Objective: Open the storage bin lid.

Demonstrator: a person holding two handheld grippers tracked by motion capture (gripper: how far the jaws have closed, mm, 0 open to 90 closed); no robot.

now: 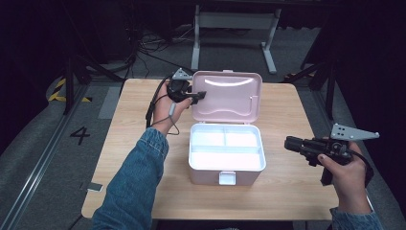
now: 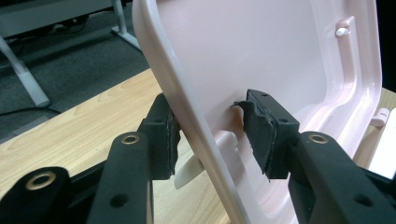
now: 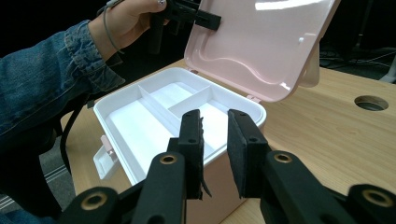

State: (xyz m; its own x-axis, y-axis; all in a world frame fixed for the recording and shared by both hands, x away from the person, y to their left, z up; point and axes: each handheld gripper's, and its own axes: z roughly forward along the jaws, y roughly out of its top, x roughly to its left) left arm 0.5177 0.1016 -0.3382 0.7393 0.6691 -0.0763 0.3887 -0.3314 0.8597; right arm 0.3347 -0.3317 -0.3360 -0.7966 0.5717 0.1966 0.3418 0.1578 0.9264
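A pink box (image 1: pixel 210 176) stands mid-table with its lid (image 1: pixel 227 96) raised upright; inside is a white tray with three empty compartments. My left gripper (image 1: pixel 198 96) is at the lid's left edge. In the left gripper view the jaws (image 2: pixel 212 135) straddle the lid (image 2: pixel 261 56). They are open, and the inner pad (image 2: pixel 259 135) stands off the lid. My right gripper (image 1: pixel 288 143) hovers to the right of the box, open a little with nothing between its jaws (image 3: pixel 215 140). The right gripper view also shows the box rim (image 3: pixel 100 109), the lid (image 3: pixel 261 42) and the left gripper (image 3: pixel 205 18).
The box's front latch (image 1: pixel 227 178) hangs down toward me. A round hole (image 3: pixel 371 102) is cut in the wooden table (image 1: pixel 287 105) at the right. A white desk frame (image 1: pixel 234 21) stands behind the table, and cables lie on the floor.
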